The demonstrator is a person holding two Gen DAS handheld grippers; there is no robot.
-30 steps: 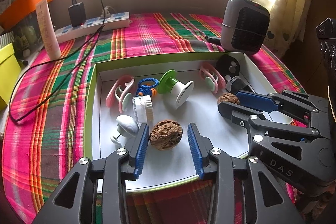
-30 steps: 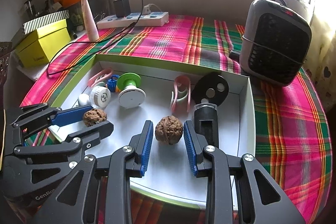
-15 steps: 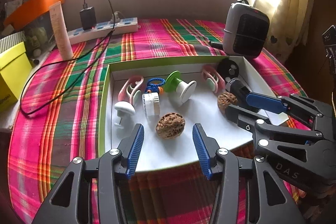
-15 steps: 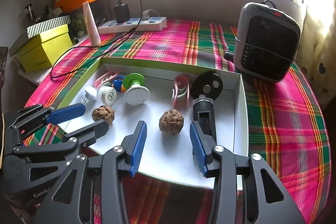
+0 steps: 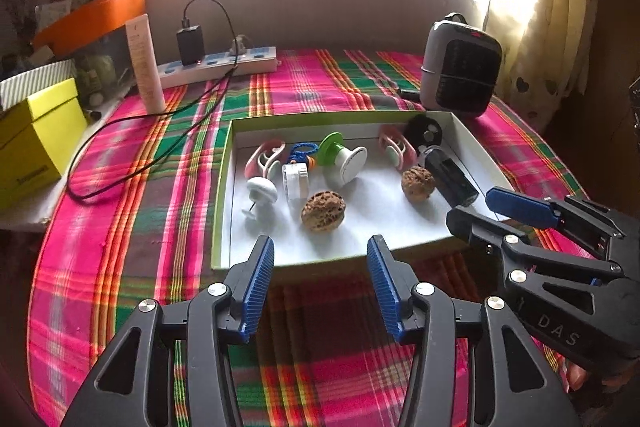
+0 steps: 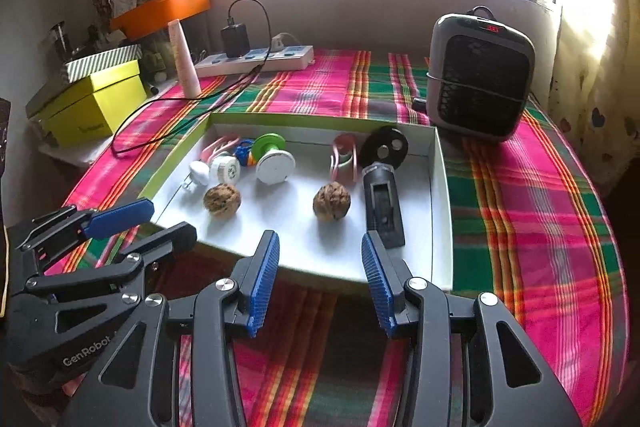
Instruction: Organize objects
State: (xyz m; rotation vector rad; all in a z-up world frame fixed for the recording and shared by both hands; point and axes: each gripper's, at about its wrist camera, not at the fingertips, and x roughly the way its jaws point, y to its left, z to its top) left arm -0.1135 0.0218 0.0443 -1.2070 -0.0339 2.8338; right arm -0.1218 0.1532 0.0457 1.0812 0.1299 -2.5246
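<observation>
Ahead of my claws, on the plaid cloth [image 5: 160, 227], stands the grey heater [image 6: 478, 77] at far right, with the white tray [image 6: 442, 211] nearer. In the tray a black clip [image 6: 382, 203] lies right of two walnuts: one [image 5: 323, 211] just beyond my left gripper [image 5: 320, 259], one [image 6: 331, 202] beyond my right gripper [image 6: 320, 253]. Both claws gape, gripping nothing, over the tray's near edge.

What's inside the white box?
The white box holds two walnuts, a green spool, pink clips, a black tool and small white pieces. Anything beneath them is hidden.
</observation>
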